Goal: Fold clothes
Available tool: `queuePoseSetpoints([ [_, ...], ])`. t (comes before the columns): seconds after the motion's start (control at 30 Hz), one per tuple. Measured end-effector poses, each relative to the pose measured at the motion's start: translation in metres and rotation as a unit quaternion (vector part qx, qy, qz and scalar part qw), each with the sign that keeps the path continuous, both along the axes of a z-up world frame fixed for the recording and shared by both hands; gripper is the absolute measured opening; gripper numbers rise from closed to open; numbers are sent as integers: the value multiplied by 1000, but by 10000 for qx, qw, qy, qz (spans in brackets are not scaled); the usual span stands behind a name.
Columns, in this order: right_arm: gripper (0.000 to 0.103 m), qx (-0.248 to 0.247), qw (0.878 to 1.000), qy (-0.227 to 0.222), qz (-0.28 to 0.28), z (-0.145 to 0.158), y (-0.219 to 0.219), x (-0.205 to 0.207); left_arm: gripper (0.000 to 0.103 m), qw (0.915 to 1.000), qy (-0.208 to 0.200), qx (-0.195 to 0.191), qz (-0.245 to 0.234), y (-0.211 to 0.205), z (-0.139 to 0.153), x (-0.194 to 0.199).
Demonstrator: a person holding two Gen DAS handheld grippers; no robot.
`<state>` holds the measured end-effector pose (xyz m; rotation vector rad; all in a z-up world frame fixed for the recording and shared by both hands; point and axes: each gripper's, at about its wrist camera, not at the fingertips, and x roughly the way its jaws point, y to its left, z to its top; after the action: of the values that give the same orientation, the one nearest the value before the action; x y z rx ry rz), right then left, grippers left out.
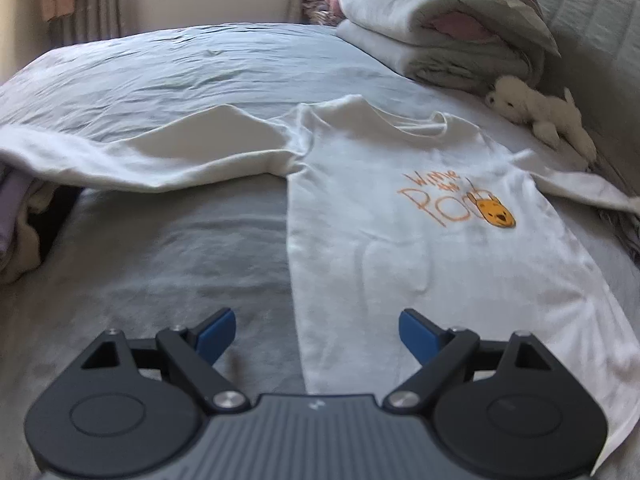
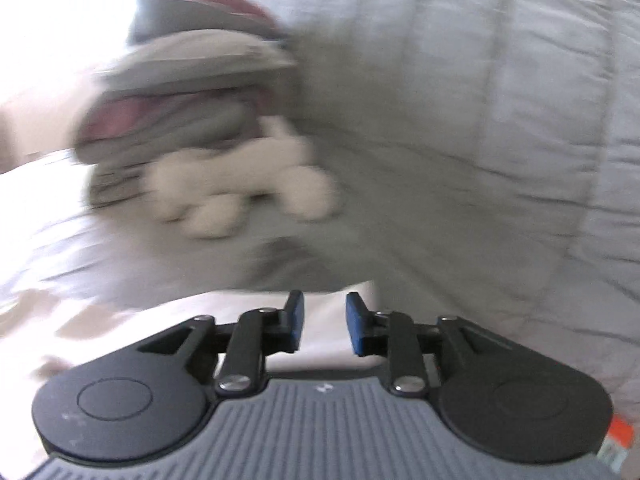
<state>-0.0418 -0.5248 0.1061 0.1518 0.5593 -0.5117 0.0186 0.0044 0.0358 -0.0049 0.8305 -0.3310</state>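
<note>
White shirt (image 1: 400, 240) lies flat, collar pointing away.

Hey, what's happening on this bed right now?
A person with a handheld tool in each hand is folding laundry. A white Winnie the Pooh shirt lies spread face up on the grey bed, sleeves out, not yet folded. The left tool hovers open at the shirt's hem, holding nothing. The right tool, in a blurred view, is slightly open and empty, over white cloth. A white stuffed toy and stacked bedding sit near the headboard.

White cloth shirt (image 1: 400, 260), matt; grey bedsheet (image 1: 160, 80) wrinkled; toy (image 1: 540, 112) plush.
</note>
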Motion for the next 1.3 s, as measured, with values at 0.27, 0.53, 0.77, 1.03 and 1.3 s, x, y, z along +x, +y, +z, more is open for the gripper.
queuePoseSetpoints([
  [0.27,29,109,9599,1132,2563,-50,169,46,89,9999,66,145,-4,0,-7,-10],
  [0.53,29,411,9601,1343,2418,-82,189,53,89,9984,-59,557,-104,-5,-12,-21],
  [0.77,28,416,9631,1384,2271,-78,195,-4,88,9980,-57,624,-93,-5,-11,-34],
  [1.03,29,474,9634,1333,2276,-78,202,-66,42,9981,-28,530,-303,4,-5,-67],
  [1.3,29,442,9647,1266,2266,-79,208,-119,25,9984,445,-152,-305,35,-5,-95],
])
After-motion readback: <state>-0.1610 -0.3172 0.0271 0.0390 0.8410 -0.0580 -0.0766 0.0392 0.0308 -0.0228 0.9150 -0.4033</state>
